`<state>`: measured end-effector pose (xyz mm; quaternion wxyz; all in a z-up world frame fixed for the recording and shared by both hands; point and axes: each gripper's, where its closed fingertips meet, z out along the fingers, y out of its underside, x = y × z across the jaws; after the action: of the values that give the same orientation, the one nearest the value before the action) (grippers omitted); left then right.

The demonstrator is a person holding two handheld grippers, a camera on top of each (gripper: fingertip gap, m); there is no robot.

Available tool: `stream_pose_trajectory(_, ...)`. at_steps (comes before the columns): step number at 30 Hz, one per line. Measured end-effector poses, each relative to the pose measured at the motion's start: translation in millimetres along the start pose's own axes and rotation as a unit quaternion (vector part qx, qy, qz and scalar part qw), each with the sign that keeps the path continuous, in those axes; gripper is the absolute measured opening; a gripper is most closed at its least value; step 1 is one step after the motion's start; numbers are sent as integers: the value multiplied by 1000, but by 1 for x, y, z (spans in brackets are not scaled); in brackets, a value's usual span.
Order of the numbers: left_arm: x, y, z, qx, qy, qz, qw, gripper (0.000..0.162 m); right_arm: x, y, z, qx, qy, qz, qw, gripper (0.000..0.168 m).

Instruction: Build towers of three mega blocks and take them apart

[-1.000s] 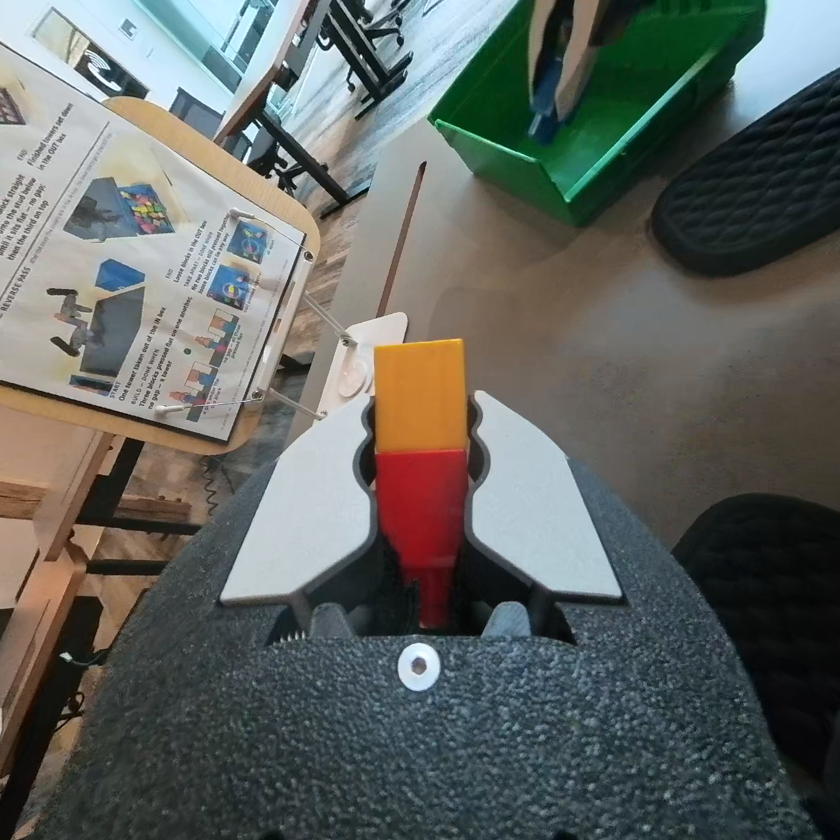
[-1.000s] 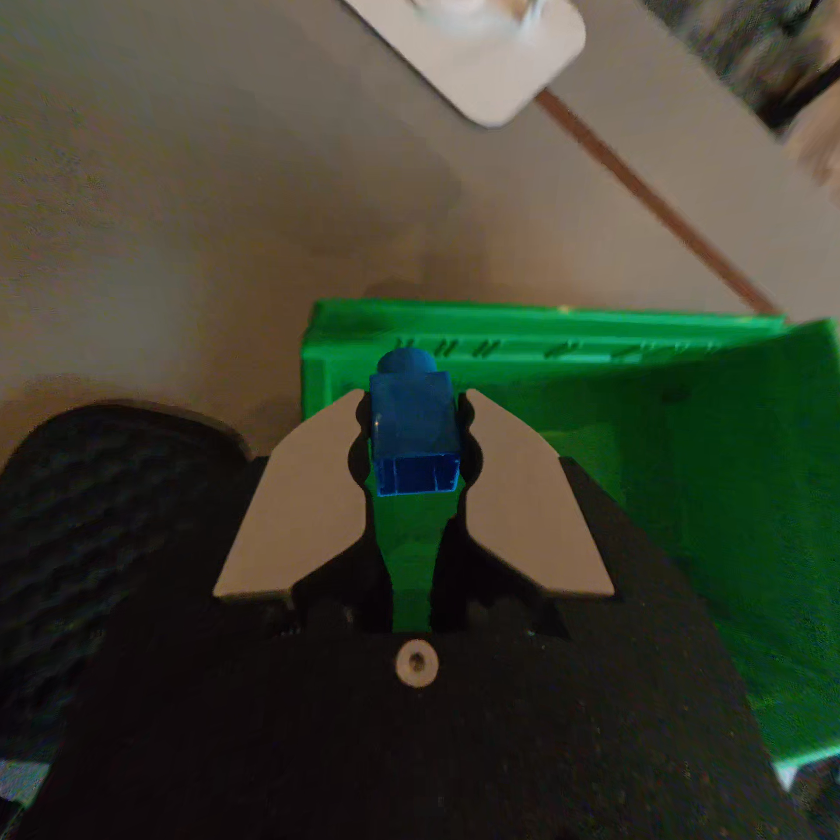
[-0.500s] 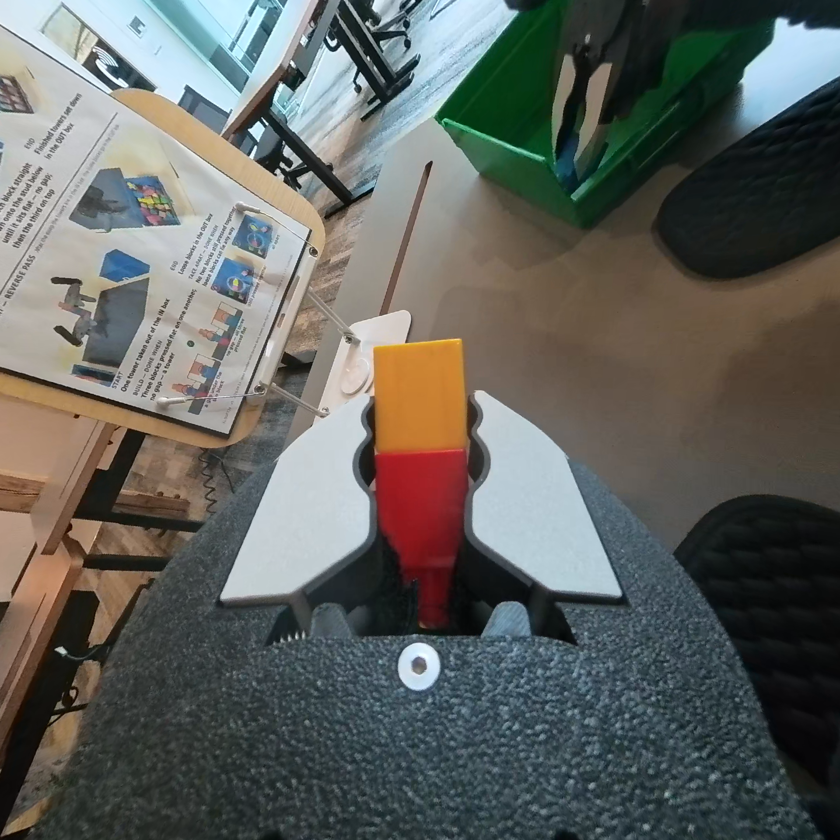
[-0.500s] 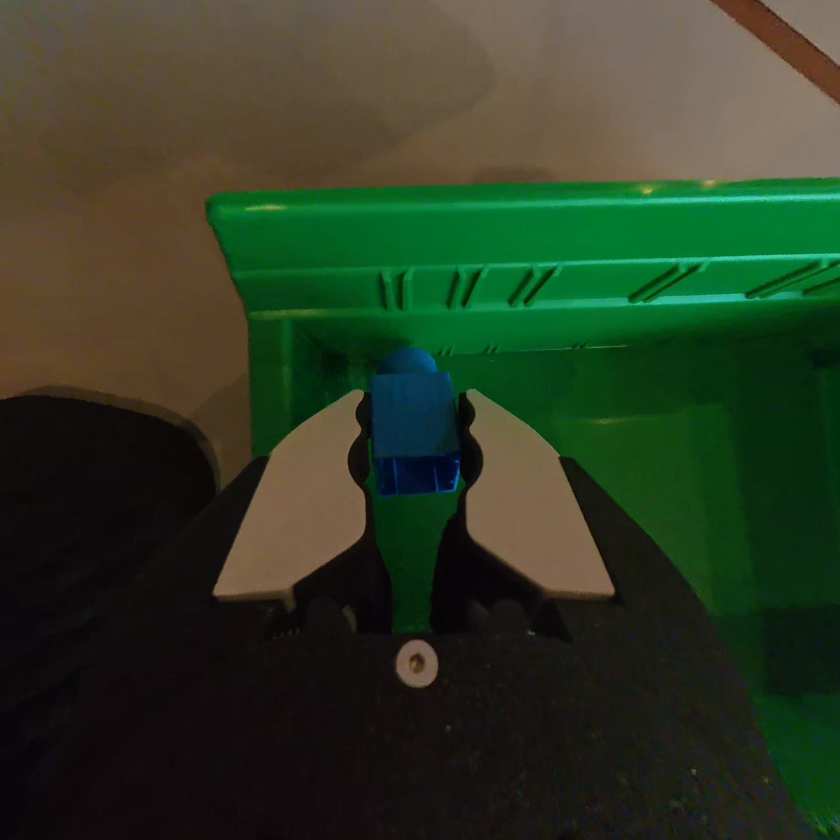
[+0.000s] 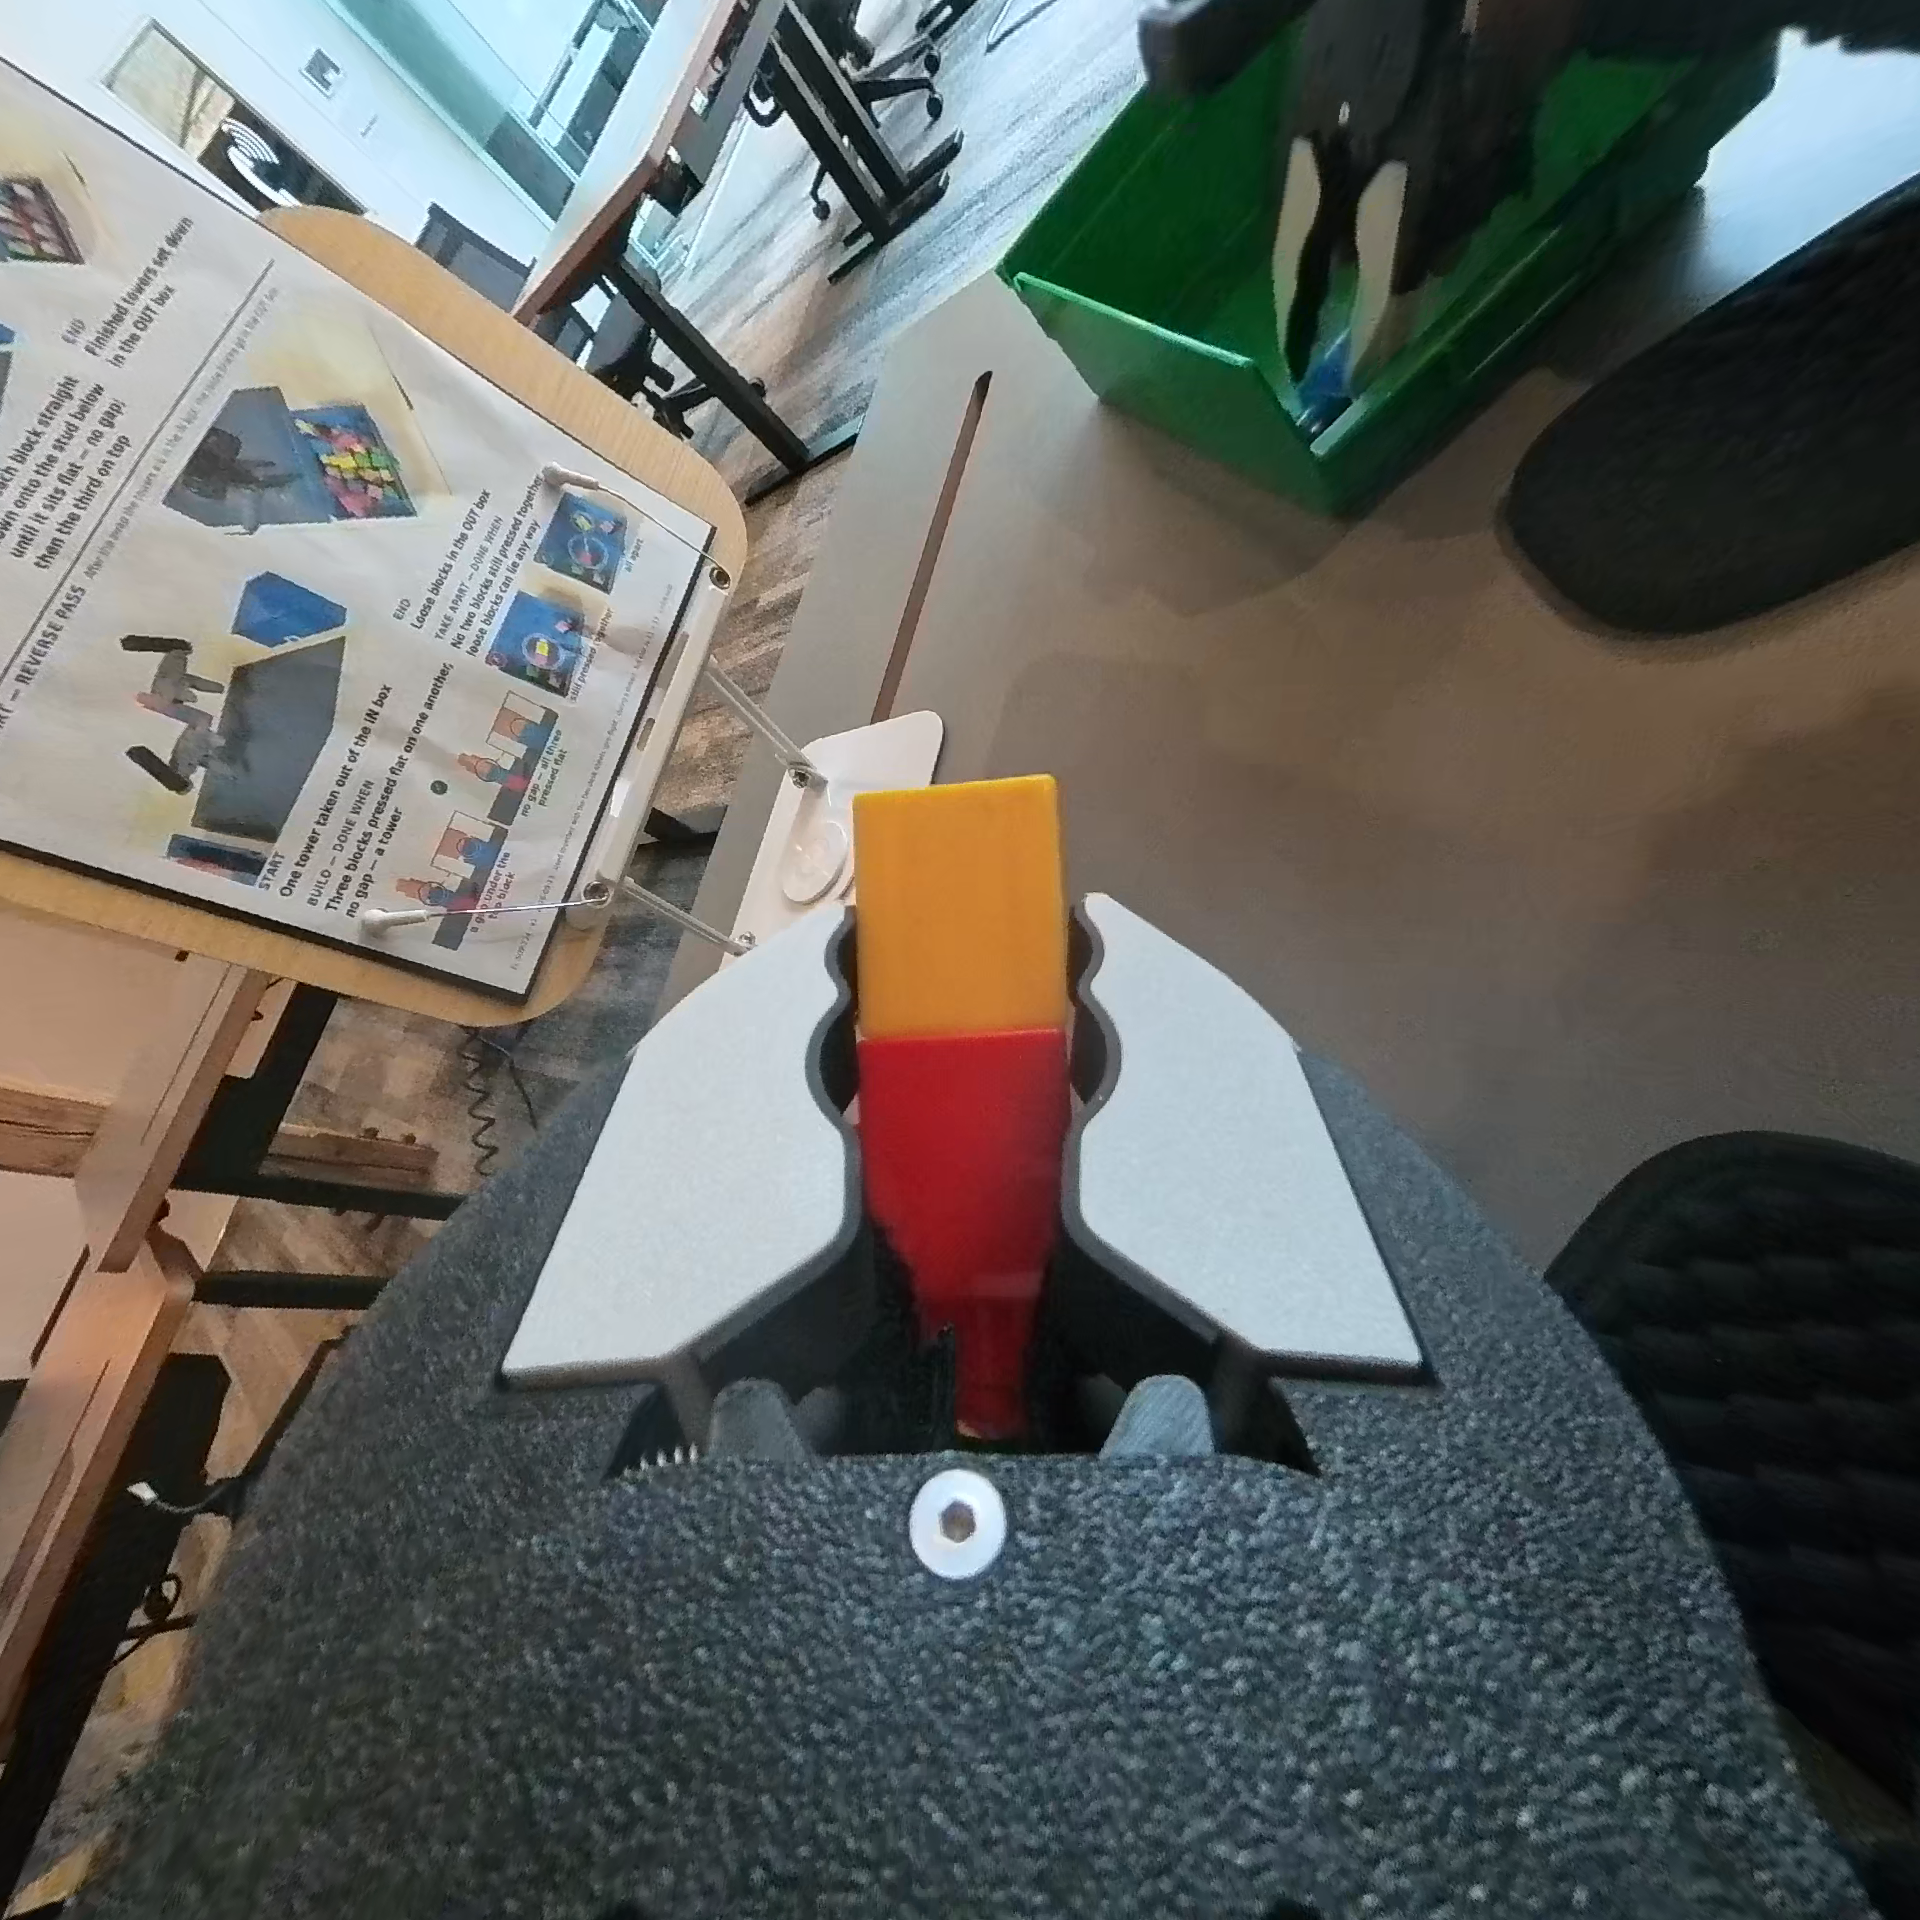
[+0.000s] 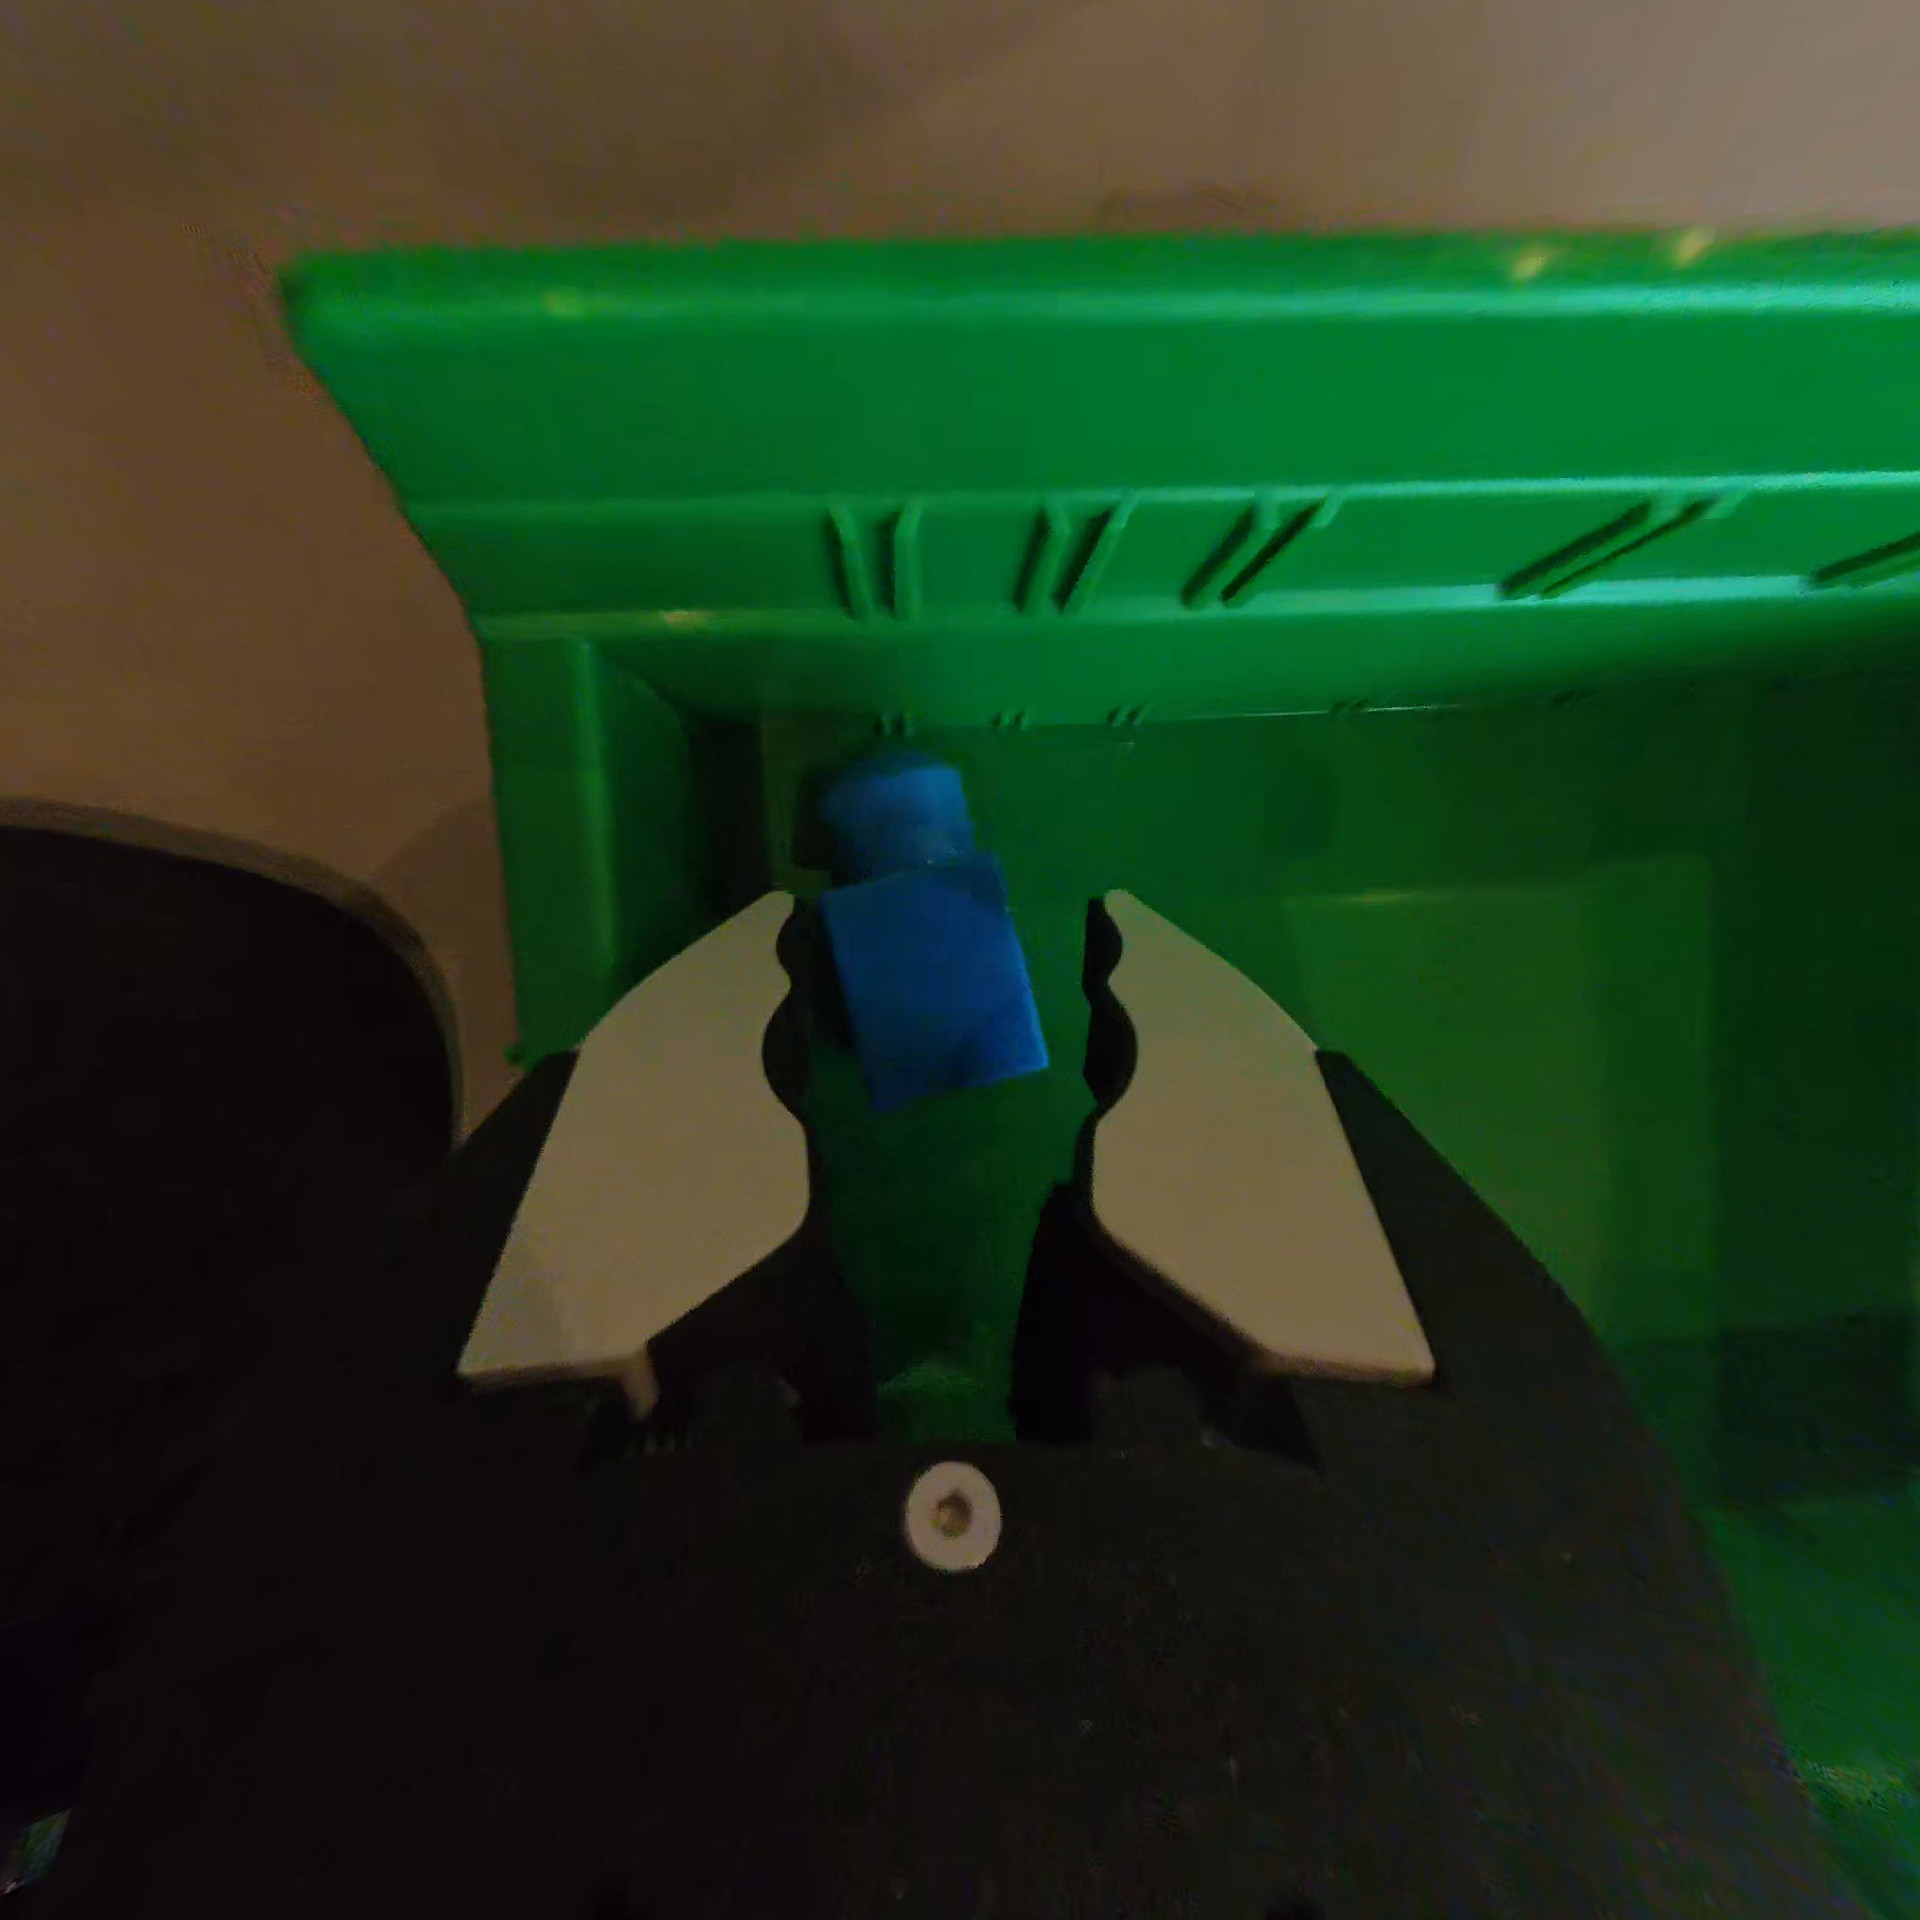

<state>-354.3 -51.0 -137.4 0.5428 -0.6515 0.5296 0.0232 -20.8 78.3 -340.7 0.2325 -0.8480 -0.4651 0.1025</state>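
While tilted, blue block [image 6: 930, 982] sits loose — between right gripper [image 6: 940, 997] fingers.

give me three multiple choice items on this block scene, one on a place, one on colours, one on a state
1. Where is the small blue plastic block?
A. inside the green plastic bin
B. on the grey table
C. on the paper sheet

2. Which colours are the joined blocks in the left gripper?
A. blue and green
B. orange and red
C. white and black

3. How is the right gripper?
A. shut on the block
B. open
C. out of view

Key: 1 A, green walls surround it. 2 B, orange block above red block. 3 B, gaps flank the tilted block.
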Motion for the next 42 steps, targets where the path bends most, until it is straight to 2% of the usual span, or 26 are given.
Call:
stream_pose_trajectory(5,1,-1,1,6,3,0,1000,37,6,-33,-56,48,81,-24,995,51)
stream_pose_trajectory(7,1,-2,1,9,7,-1,1000,37,-9,-63,-83,93,99,-67,989,53)
stream_pose_trajectory(9,2,-3,2,10,10,0,1000,37,-45,-105,-107,165,79,-138,973,53)
stream_pose_trajectory(11,4,-5,3,15,14,3,1000,37,-99,-148,-125,244,34,-231,941,54)
stream_pose_trajectory(13,6,-9,3,22,18,6,1000,37,-161,-184,-138,320,-29,-318,892,54)
stream_pose_trajectory(16,10,-16,5,33,29,15,999,38,-235,-218,-145,378,-101,-404,827,54)
stream_pose_trajectory(18,14,-20,6,39,36,21,998,38,-263,-237,-143,393,-123,-435,801,54)
stream_pose_trajectory(20,16,-23,7,44,42,25,998,38,-277,-251,-136,389,-133,-454,791,54)
stream_pose_trajectory(23,19,-27,9,52,50,29,997,38,-285,-262,-122,374,-134,-479,783,50)
stream_pose_trajectory(27,21,-26,11,47,58,34,997,38,-288,-266,-114,374,-129,-494,774,35)
stream_pose_trajectory(32,21,-31,13,59,59,25,996,38,-285,-263,-123,398,-148,-486,764,34)
stream_pose_trajectory(37,19,-21,13,34,52,25,998,41,-278,-258,-136,417,-156,-483,754,34)
stream_pose_trajectory(42,22,-22,14,29,59,38,997,39,-275,-253,-137,409,-149,-490,755,35)
